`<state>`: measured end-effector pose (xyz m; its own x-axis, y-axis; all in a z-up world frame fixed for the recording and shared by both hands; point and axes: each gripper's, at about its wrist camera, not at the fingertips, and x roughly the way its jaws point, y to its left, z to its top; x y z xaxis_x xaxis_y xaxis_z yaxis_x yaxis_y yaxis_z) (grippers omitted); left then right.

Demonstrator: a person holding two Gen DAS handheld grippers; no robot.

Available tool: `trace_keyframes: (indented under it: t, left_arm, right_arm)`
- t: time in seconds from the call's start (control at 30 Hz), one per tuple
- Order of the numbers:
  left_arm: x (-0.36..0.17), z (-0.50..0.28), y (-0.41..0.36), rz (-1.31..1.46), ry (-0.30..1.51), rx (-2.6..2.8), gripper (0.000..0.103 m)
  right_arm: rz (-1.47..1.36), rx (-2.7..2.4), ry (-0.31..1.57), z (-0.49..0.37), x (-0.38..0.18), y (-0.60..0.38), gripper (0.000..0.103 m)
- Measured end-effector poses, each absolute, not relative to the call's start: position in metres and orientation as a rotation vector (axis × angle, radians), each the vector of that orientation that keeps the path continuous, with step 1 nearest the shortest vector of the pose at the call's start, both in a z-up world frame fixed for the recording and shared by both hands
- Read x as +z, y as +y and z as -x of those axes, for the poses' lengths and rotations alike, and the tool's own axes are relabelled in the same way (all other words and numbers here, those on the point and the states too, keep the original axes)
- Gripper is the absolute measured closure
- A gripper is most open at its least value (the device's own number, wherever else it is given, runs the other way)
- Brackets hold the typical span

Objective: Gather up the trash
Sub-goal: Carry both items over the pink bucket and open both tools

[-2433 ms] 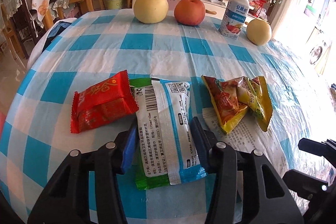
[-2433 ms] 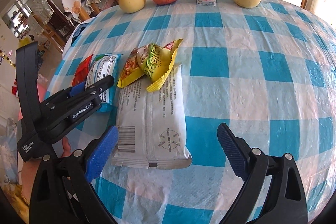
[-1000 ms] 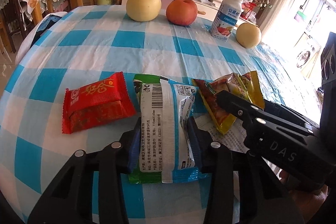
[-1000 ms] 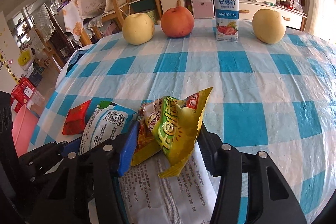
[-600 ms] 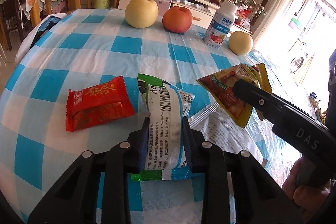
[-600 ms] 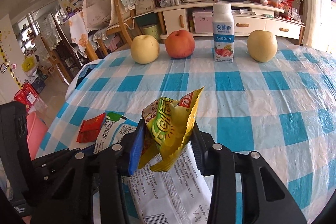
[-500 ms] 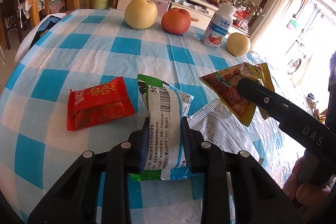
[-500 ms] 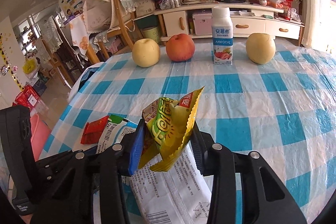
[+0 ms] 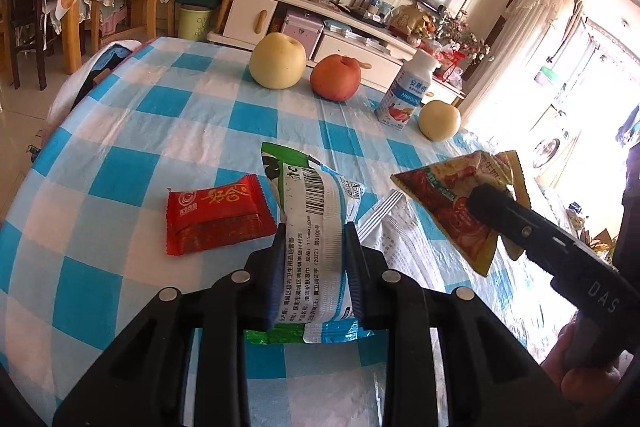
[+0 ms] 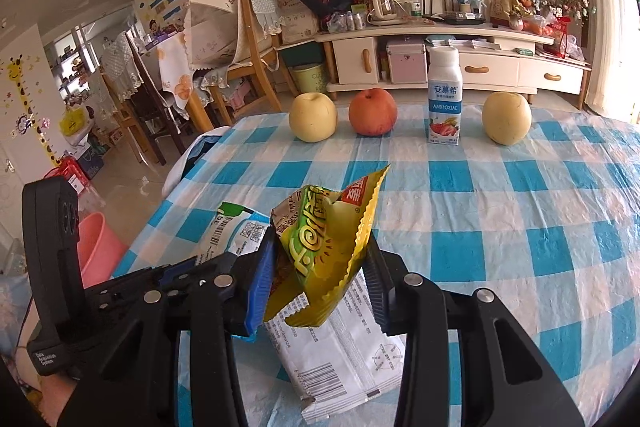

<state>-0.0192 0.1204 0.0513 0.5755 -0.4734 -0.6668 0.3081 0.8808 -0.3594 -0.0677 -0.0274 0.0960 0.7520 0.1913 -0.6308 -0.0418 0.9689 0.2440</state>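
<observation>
My left gripper (image 9: 314,255) is shut on a white and blue wet-wipe packet (image 9: 314,223), squeezed narrow and lifted off the checked tablecloth (image 9: 180,131). A red snack wrapper (image 9: 218,213) lies flat just left of it. My right gripper (image 10: 320,259) is shut on crumpled yellow and green snack wrappers (image 10: 326,243), held up above a flat white wrapper (image 10: 340,359) on the table. In the left wrist view the right gripper (image 9: 494,203) holds those wrappers (image 9: 452,195) at the right. In the right wrist view the left gripper's packet (image 10: 236,231) shows at the left.
At the table's far edge stand a yellow pear (image 9: 278,65), a red apple (image 9: 336,77), a yogurt bottle (image 9: 408,95) and another pear (image 9: 440,119). A pink bucket (image 10: 96,243) sits on the floor left of the table. Chairs (image 10: 248,47) stand beyond.
Both grippers have closed on their wrappers and risen from the table. The wipe packet and the yellow snack wrappers now hang lifted; the white wrapper stays flat.
</observation>
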Motion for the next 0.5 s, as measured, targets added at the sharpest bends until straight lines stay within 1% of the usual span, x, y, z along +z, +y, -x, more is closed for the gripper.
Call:
trace_keyframes:
  t: [0.23, 0.5]
  left_arm:
    - [0.071, 0.024, 0.153, 0.29, 0.769, -0.452, 0.075]
    - [0.086, 0.029, 0.195, 0.347, 0.717, -0.408, 0.075]
  right_arm:
    - [-0.206, 0.168, 0.716, 0.071, 0.098, -0.009, 0.061]
    - [-0.196, 0.238, 0.689, 0.076, 0.116, 0.022, 0.061]
